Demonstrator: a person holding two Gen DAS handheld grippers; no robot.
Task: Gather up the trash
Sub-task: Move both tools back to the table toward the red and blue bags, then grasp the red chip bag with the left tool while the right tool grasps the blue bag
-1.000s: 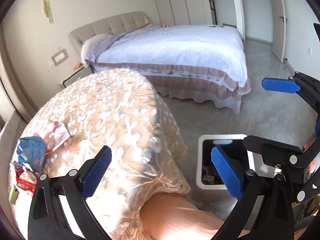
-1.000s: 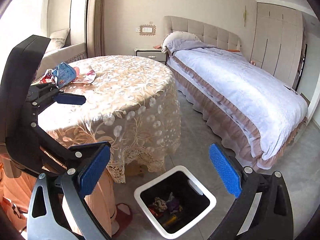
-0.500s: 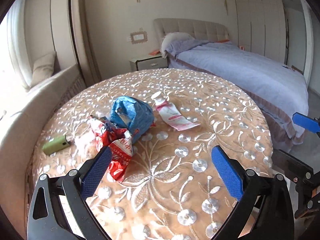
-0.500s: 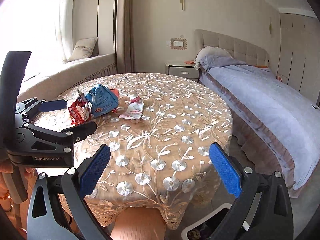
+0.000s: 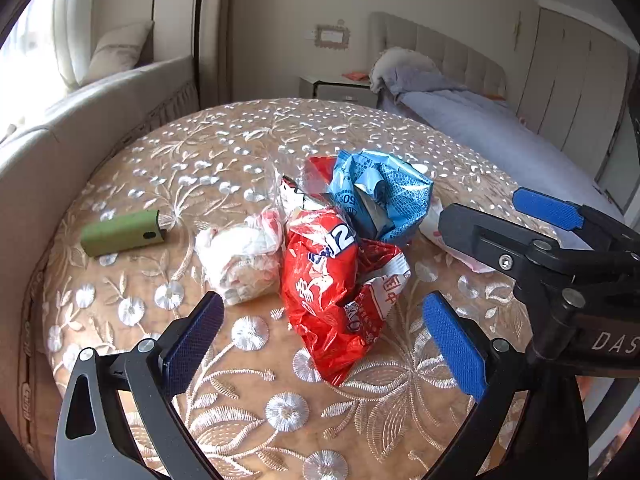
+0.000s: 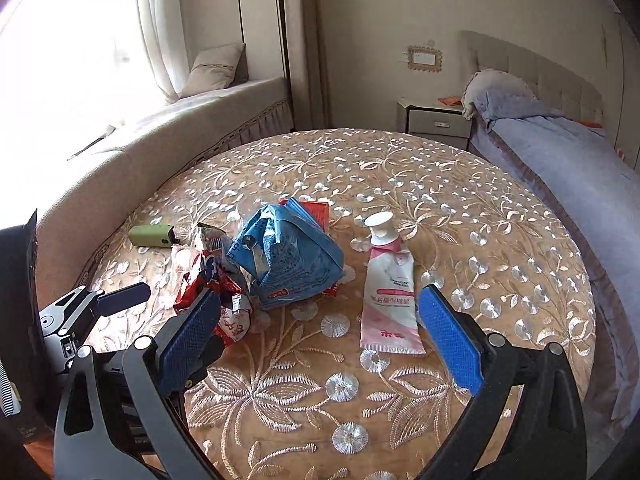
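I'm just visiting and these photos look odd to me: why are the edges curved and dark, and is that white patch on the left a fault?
Both views: fisheye lenses bend straight lines and leave black corners. Right wrist view: the window is blown out to white by daylight. Left wrist view: the red wrapper stays sharp, with glare on its foil.

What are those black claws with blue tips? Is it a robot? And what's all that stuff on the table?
No robot: a person holds two grabbing tools, each carrying its own camera. One picture looks along the left gripper, the other along the right gripper. Both are open and hold nothing. On the round table lie a red snack wrapper, a crumpled blue bag, a white crumpled bag, a pink tube and a small green device. The wrappers are trash to collect.
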